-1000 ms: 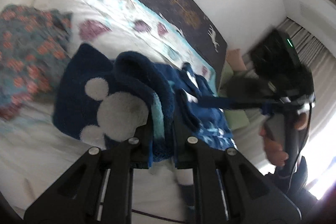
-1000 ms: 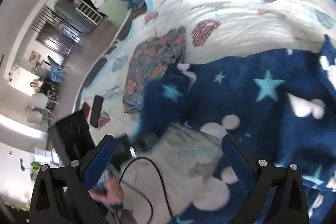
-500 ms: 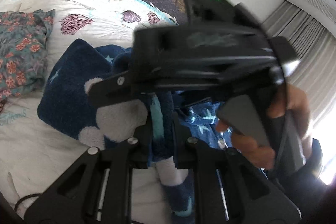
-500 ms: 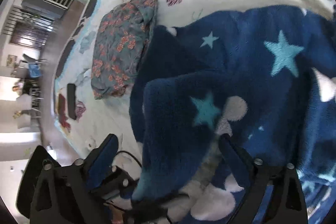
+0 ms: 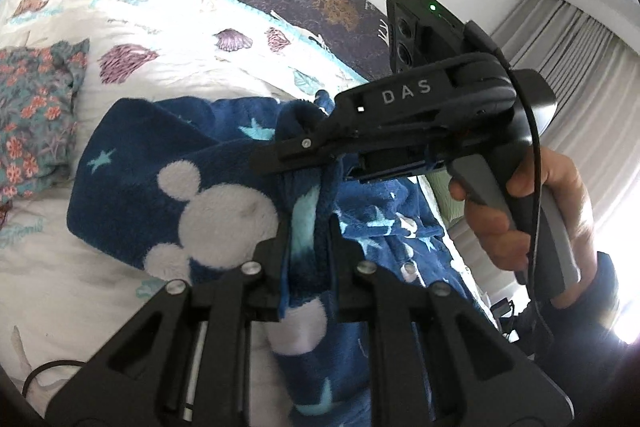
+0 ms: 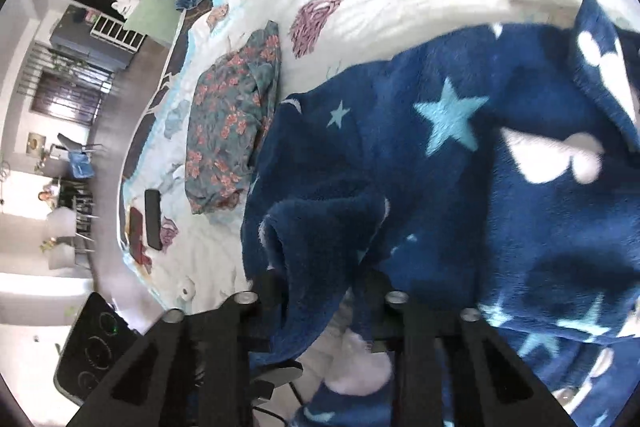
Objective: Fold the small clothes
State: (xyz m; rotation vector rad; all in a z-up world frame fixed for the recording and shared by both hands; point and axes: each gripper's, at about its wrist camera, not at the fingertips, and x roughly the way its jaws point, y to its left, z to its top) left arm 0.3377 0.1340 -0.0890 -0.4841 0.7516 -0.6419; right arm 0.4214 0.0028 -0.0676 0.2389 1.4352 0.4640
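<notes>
Since a second ago, the right gripper (image 6: 320, 291) has been brought in from far off and closed on the blue fleece (image 6: 460, 163), just beside the spot where the left gripper (image 5: 310, 239) was already pinched on it. Both sets of tongs are now clamped on bunched cloth, close together. In the left view, the right gripper (image 5: 312, 151) is seen from the side, held by the right hand (image 5: 528, 215), with the fleece edge caught in it.

The fleece, dark blue with stars and white mouse heads, is spread over the middle of the bed (image 5: 168, 27) and hangs off the near edge. One part looks doubled over, but the rest is bumpy and loose, so the folding is judged to be only just started. More folds and some smoothing are still needed.

A flowered cloth (image 6: 232, 131) is lying folded near the left edge of the bed, just beside the fleece. It could get in the way if the fleece is laid out that way. A black phone (image 6: 153, 219) is resting near the bed's corner. A thin cable (image 5: 44, 375) is lying on the bed near the left gripper and could get caught.
</notes>
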